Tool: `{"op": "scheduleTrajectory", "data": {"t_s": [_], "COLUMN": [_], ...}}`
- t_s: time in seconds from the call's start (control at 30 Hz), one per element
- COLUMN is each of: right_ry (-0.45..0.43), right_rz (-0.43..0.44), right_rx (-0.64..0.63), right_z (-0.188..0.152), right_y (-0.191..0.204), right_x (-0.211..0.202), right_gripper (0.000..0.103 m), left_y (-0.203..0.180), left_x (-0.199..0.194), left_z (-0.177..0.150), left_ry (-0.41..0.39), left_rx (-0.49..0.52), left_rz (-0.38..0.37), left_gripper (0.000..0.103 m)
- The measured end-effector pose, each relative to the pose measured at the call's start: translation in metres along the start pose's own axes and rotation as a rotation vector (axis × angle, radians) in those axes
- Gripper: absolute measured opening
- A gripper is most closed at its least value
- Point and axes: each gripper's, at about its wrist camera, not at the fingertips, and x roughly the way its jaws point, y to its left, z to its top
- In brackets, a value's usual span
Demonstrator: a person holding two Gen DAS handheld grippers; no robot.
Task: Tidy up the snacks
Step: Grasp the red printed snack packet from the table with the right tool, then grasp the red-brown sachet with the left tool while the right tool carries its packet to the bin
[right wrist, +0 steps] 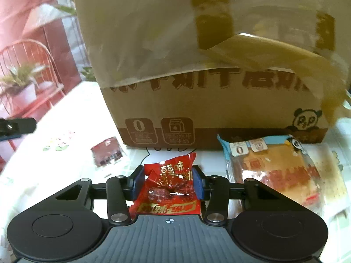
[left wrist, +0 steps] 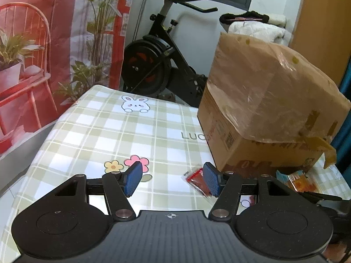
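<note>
Snack packet, red [right wrist: 169,186], crumpled between the blue pads of the right gripper [right wrist: 168,184], whose jaws are closed onto it from both sides; the packet sits just in front of the cardboard box [right wrist: 197,92], the landmark for all positions here. A second, darker red packet [right wrist: 107,153] lies flat near the box's front left corner, and a larger cake or bread pack [right wrist: 274,166] with a blue top edge lies at the box's front right, close beside the right gripper's arm. Left gripper [left wrist: 171,180], seen in its own view, stands with jaws apart and nothing between them; its right pad [left wrist: 211,183] overlaps the dark red packet [left wrist: 198,180] in the view, to the left of the box [left wrist: 263,114], but contact cannot be confirmed. The checked tablecloth [left wrist: 114,129] extends well clear of the box on its left.

Risks, as judged: the glossy film is pinched at its loose crumpled body, so it may slide out when lifted. The loose tape and plastic flap [right wrist: 285,52] hanging over the box front could snag a rising gripper. The box shows no visible opening, so the packet's destination is uncertain.
</note>
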Motion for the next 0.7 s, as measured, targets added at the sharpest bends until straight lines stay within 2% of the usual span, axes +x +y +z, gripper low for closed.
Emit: {"op": "scheduleTrajectory", "data": {"t_s": [0.13, 0.27, 0.4, 0.5, 0.6, 0.63, 0.7], "right_ry": [-0.030, -0.098, -0.168, -0.195, -0.209, -0.212, -0.218], "right_rz": [0.038, 0.066, 0.064, 0.050, 0.034, 0.029, 0.022], "right_rx": [0.000, -0.033, -0.058, -0.039, -0.010, -0.001, 0.020], "right_z": [-0.004, 0.004, 0.009, 0.017, 0.019, 0.018, 0.020], "right_y": [-0.010, -0.014, -0.030, -0.045, -0.065, -0.070, -0.083], "right_x": [-0.014, -0.037, -0.062, -0.071, -0.076, -0.076, -0.080], "right_gripper": [0.042, 0.042, 0.042, 0.042, 0.042, 0.042, 0.042], "left_y": [-0.006, -0.012, -0.021, -0.032, -0.048, -0.051, -0.057], "left_x": [0.002, 0.009, 0.027, 0.044, 0.061, 0.066, 0.077], "left_z": [-0.003, -0.008, -0.017, -0.021, -0.023, -0.023, -0.023], "left_ry": [0.025, 0.070, 0.133, 0.159, 0.157, 0.157, 0.169], "left_rx": [-0.009, -0.043, -0.096, -0.131, -0.135, -0.129, -0.132], "left_rz": [-0.009, -0.018, -0.031, -0.013, 0.036, 0.024, 0.060], "left_gripper": [0.064, 0.063, 0.059, 0.058, 0.062, 0.066, 0.070]}}
